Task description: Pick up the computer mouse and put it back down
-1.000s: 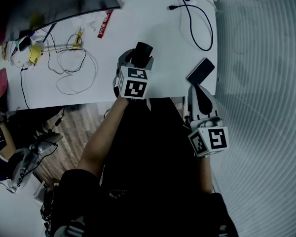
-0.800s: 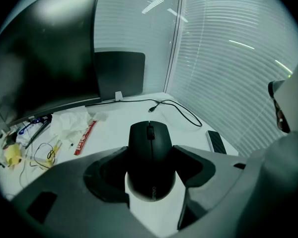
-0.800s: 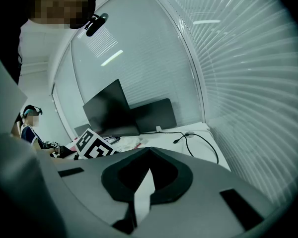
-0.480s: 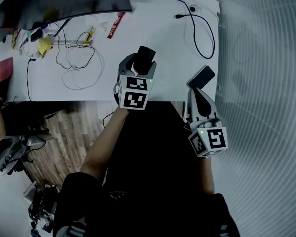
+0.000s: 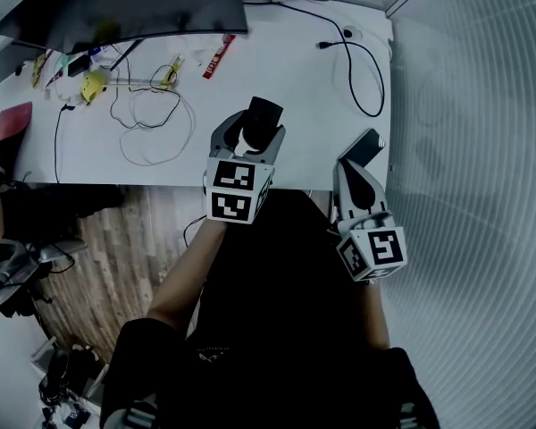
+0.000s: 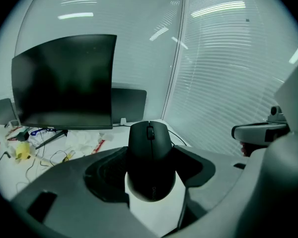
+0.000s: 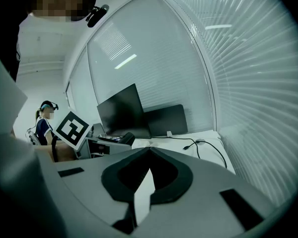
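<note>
Mouse (image 6: 150, 160), clamped by left gripper (image 5: 253, 135), should be lowered level onto desk (image 5: 295, 79) (right gripper (image 7: 148, 151) closed, empty).

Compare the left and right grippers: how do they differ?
The left gripper is shut on the computer mouse; the right gripper is shut on nothing. The left gripper is over the desk's near middle; the right gripper is at its near corner, beside a phone. Both carry marker cubes.

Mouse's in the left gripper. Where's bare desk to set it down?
Bare desk runs between the white cable loop and the black cable, beyond the mouse. Crowded: small clutter at the left end; phone at the right edge.
</note>
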Demonstrator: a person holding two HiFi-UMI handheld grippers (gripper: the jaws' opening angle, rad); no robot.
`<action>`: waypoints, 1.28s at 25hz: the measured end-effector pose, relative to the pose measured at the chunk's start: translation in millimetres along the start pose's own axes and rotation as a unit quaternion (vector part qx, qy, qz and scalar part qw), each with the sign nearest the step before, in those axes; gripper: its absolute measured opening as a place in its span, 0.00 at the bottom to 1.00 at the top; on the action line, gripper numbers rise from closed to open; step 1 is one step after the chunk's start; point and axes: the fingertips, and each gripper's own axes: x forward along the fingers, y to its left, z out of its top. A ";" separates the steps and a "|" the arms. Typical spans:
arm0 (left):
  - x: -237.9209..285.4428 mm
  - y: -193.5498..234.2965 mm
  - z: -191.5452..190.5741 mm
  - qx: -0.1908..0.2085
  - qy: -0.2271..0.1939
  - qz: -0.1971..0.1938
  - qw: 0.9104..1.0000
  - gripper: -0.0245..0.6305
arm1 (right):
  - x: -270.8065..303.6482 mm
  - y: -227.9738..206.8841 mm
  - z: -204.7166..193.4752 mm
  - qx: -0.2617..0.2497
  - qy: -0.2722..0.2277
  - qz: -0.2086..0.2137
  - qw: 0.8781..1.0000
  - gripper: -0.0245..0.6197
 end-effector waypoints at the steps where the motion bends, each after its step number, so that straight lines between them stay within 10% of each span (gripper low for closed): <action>1: -5.2 0.5 3.0 0.001 -0.007 0.002 1.000 0.47 | -0.4 1.8 1.0 -0.002 -0.001 0.002 1.000 0.04; 32: -116.7 -29.5 38.1 0.039 -0.192 0.012 0.981 0.47 | -28.0 26.9 42.1 -0.037 -0.059 0.021 0.997 0.04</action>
